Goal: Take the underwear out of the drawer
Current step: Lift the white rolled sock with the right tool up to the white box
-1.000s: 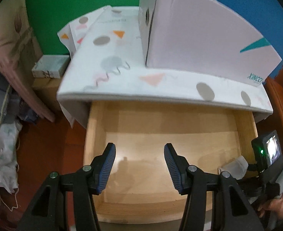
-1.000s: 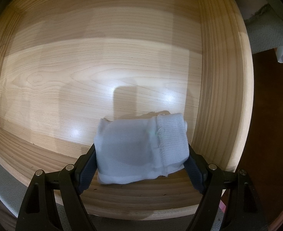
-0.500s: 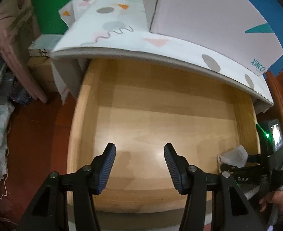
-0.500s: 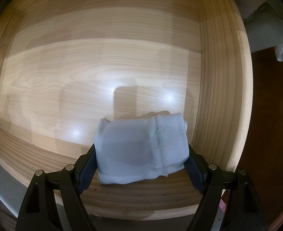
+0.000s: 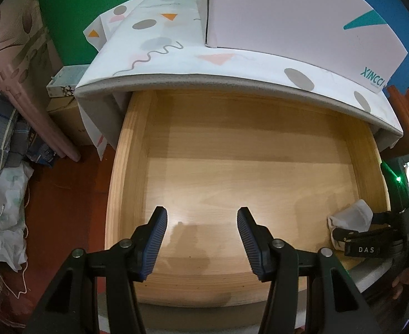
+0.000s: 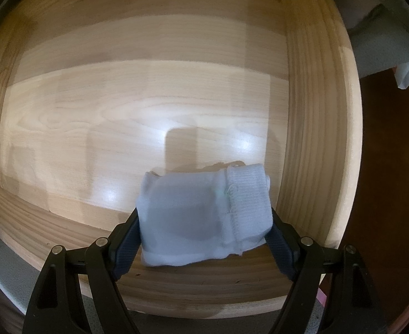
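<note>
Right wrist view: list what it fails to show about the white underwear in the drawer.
- Underwear: the underside and both side edges are hidden behind the right tongs' pads.
- Whether it rests on the drawer floor or is lifted: unclear.
- Left wrist view: only one corner shows; the tongs cover the rest.

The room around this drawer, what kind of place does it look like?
Probably a lived-in bedroom or storage corner. A wooden drawer holds folded white underwear, a patterned cloth covers the unit above it, and bedding and bags pile on the floor.

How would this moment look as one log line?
drawer: open | underwear: inside, between right gripper fingers | left gripper: open, empty
</note>
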`<state>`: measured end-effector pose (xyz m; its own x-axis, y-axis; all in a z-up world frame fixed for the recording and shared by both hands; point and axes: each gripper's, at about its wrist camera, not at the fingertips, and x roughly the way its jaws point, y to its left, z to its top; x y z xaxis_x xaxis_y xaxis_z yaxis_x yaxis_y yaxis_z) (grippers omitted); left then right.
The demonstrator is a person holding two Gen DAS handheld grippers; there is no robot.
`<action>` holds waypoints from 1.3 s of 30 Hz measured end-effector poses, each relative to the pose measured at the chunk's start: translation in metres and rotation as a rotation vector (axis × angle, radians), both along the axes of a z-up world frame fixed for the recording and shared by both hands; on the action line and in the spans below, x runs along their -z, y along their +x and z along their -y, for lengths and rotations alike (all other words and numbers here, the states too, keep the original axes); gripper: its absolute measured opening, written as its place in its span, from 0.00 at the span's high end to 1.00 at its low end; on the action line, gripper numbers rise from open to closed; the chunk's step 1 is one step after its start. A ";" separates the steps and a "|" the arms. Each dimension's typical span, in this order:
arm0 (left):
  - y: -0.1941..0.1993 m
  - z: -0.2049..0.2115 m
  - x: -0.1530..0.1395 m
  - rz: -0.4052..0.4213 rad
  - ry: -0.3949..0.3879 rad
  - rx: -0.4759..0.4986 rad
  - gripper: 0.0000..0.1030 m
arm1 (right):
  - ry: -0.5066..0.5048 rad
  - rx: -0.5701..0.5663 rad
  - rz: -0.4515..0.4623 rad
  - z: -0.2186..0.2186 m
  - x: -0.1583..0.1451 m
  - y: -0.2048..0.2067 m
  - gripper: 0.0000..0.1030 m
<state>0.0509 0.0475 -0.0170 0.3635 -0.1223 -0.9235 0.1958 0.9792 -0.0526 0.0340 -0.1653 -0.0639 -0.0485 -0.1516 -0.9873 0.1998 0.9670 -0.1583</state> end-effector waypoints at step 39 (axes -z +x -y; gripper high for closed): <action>-0.002 -0.013 -0.005 0.015 -0.030 -0.051 0.48 | 0.034 -0.094 0.292 -0.010 -0.164 -0.038 0.26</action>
